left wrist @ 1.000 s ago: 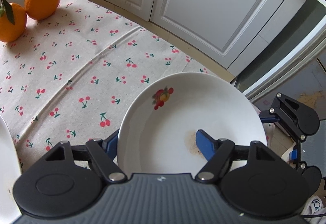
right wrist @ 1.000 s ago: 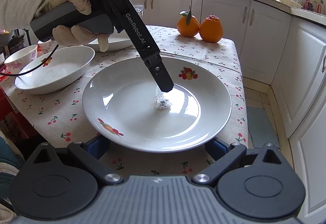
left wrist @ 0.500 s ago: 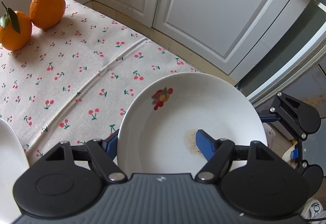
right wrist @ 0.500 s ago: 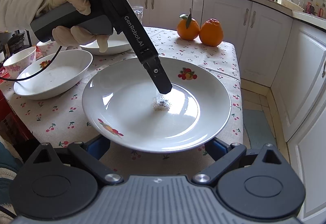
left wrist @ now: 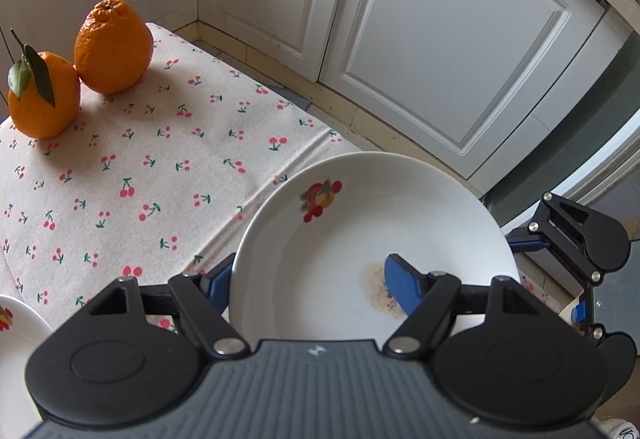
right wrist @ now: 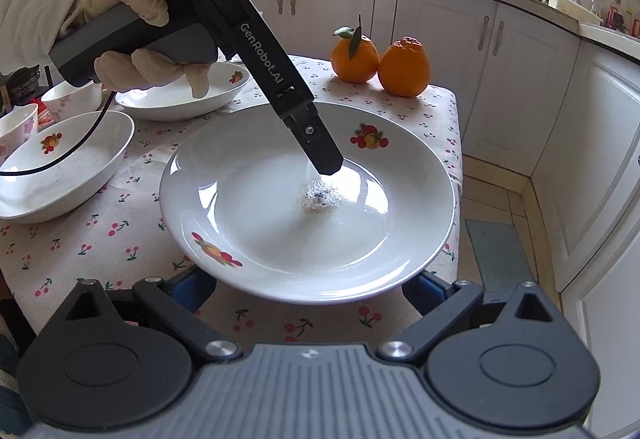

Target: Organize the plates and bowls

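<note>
Gripping glossy round white plate [left wrist: 360, 239] rim: left claw [left wrist: 308, 283] clamped; right claw [right wrist: 308, 289] state unclear

Bright window daylight, fisheye-warped edges

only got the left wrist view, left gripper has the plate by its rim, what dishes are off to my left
observer: two white bowls on the cloth, a near bowl and a far bowl.
operator: any cups
observer: yes, a floral cup and a second cup at the far left edge, behind the near bowl.
operator: where's the right gripper on the plate
observer: the right gripper has its blue fingers showing below the near rim of the plate, one each side; I can't tell if they press it.
</note>
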Demonstrator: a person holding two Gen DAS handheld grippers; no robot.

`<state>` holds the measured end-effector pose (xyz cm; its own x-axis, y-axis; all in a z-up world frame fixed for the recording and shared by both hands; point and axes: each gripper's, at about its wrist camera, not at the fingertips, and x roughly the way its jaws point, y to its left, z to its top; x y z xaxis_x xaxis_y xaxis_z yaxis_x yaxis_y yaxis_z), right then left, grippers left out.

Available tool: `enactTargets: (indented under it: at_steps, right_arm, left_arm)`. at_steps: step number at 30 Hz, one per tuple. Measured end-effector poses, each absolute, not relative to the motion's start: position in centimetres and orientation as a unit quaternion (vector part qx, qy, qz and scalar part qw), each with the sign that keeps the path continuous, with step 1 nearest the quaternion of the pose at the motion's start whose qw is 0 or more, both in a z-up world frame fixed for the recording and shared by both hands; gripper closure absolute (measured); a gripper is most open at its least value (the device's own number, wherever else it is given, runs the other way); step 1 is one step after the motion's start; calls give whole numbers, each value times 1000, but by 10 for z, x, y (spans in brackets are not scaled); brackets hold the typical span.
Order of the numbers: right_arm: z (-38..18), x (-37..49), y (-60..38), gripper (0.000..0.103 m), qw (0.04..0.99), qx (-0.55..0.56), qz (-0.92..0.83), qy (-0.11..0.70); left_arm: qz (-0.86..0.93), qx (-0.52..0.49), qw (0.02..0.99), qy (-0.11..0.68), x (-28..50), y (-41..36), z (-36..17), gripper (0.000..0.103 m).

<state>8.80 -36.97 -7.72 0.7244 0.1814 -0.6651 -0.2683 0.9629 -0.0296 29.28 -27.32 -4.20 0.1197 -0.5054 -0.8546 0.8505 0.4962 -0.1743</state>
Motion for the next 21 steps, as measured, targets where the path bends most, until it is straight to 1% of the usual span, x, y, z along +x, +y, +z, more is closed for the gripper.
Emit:
enactTargets:
  at_steps: [10, 21]
  right_arm:
    - [-82, 114, -379, 2, 926, -56, 113, 357]
    - [-86, 124, -380, 2, 926, -51, 106, 359]
  left_arm:
    - [-461, 172, 733, 470, 313, -282, -50, 27]
    - [-452, 163, 738, 474, 325, -283, -59, 27]
